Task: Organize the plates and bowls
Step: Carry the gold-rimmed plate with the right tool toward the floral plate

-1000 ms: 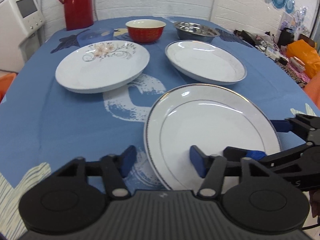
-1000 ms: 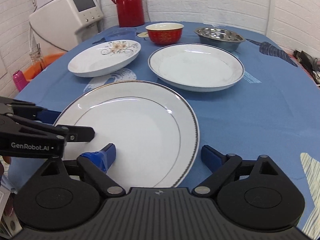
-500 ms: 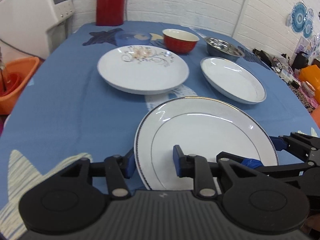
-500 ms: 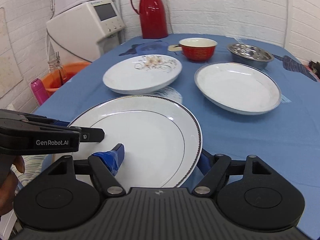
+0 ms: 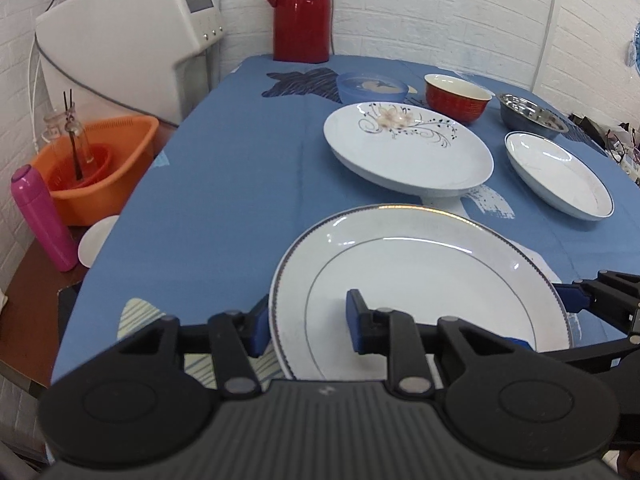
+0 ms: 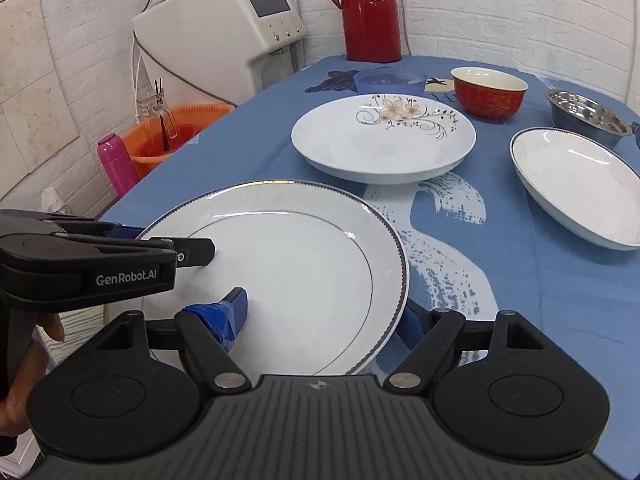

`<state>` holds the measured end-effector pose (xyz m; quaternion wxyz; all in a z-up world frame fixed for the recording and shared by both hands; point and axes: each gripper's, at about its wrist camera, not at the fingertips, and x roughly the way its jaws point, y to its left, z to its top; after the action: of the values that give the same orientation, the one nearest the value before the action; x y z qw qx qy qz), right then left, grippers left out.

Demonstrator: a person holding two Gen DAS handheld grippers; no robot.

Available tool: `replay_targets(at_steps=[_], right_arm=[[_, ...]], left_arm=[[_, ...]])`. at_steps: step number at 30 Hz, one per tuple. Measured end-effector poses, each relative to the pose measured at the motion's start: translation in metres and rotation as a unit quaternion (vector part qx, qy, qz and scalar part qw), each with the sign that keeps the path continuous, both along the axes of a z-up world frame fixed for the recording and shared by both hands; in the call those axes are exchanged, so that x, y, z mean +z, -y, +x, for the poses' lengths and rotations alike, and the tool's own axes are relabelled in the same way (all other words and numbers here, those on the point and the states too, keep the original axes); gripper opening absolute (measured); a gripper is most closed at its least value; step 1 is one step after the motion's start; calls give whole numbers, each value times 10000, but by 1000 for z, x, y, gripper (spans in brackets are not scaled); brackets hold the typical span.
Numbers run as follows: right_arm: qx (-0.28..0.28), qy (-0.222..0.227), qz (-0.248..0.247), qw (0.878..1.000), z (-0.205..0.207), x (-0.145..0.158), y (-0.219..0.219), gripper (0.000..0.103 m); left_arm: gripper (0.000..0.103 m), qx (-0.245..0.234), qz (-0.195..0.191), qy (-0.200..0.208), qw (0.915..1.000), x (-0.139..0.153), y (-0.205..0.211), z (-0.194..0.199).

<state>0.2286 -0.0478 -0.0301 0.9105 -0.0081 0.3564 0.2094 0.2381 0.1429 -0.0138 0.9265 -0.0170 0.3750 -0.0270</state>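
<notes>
A large flat white plate with a silver rim (image 5: 420,280) (image 6: 288,264) hangs just above the blue table, held from both sides. My left gripper (image 5: 306,324) is shut on its left rim, one finger on top and one under the edge. My right gripper (image 6: 324,320) is shut on its right rim the same way. Each gripper shows in the other's view: the right gripper (image 5: 548,320), the left gripper (image 6: 160,240). Farther back lie a floral plate (image 5: 408,152) (image 6: 384,136), a deep white plate (image 5: 556,172) (image 6: 576,184), a red bowl (image 5: 458,96) (image 6: 490,92), a steel bowl (image 5: 532,114) (image 6: 588,114) and a blue bowl (image 5: 372,86) (image 6: 390,80).
A red thermos (image 5: 302,12) stands at the table's far edge. Left of the table are a white machine (image 5: 132,28), an orange basin (image 5: 96,160) and a pink bottle (image 5: 44,216). A hand (image 6: 24,360) holds the left gripper.
Both grippers have closed in on the plate's rims and raised it off the cloth. Both views have swung left, bringing the table's left edge and the orange basin into sight.
</notes>
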Motion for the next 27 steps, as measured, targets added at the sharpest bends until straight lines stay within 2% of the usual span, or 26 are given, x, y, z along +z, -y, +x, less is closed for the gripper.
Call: replay_targets(at_steps=[8, 9, 10, 11, 12, 16, 19, 24, 27], right_arm=[[155, 50, -36, 9999, 0, -1, -6, 66], [215, 19, -14, 9998, 0, 0, -4, 66], [242, -15, 22, 9997, -1, 1, -2, 65], [227, 12, 82, 9997, -3, 5, 3, 65], [145, 125, 97, 9998, -6, 10, 9, 65], [-443, 547, 127, 9974, -16, 31, 44, 65], [-823, 521, 272, 9949, -20, 30, 69, 66], [-806, 220, 486, 9953, -3, 22, 76, 66], [-578, 583, 364, 9960, 22, 40, 64, 66]], left_arm=[[23, 178, -238, -39, 9996, -5, -10, 4], [35, 124, -234, -31, 9996, -5, -9, 4], [53, 101, -197, -34, 9997, -5, -7, 4], [76, 127, -166, -13, 9998, -4, -7, 4], [80, 151, -150, 72, 9997, -2, -7, 3], [81, 295, -181, 442, 9984, 17, -16, -2], [82, 426, -227, 473, 9977, 25, -23, -1], [83, 407, -370, 294, 9981, 22, -26, 8], [84, 346, -368, 541, 9973, 36, -25, 28]])
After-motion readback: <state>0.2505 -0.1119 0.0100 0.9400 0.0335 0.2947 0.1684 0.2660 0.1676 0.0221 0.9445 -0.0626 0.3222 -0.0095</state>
